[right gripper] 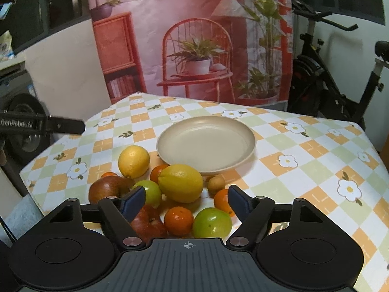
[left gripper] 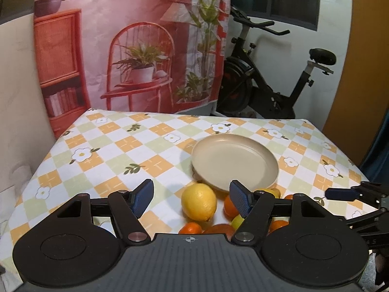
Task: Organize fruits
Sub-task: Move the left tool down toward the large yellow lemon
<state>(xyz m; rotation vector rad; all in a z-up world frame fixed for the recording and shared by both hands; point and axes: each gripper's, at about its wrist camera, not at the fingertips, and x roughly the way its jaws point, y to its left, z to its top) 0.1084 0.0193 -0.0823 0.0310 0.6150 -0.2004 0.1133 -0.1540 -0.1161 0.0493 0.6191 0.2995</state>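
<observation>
Just in front of the round beige plastic plate (right gripper: pixel 206 143), the large oval yellow lemon (right gripper: pixel 181 183) lies lengthwise left-to-right among the fruit, while left gripper (left gripper: pixel 192 198) and right gripper (right gripper: pixel 186 200) hover open-jawed, gripping nothing.

Left claw (left gripper: pixel 192 199) body hides part of fruit pile (left gripper: pixel 218 228); exercise bike (right gripper: pixel 340 73) cut off at edge.

A desk (right gripper: pixel 304 160) covered in a checked orange, green and white flowered cloth is seen. Behind it a pink printed backdrop (right gripper: pixel 194 24) of a chair and potted plants is hung. A black exercise bike (left gripper: pixel 272 73) is parked beside a white wall.
</observation>
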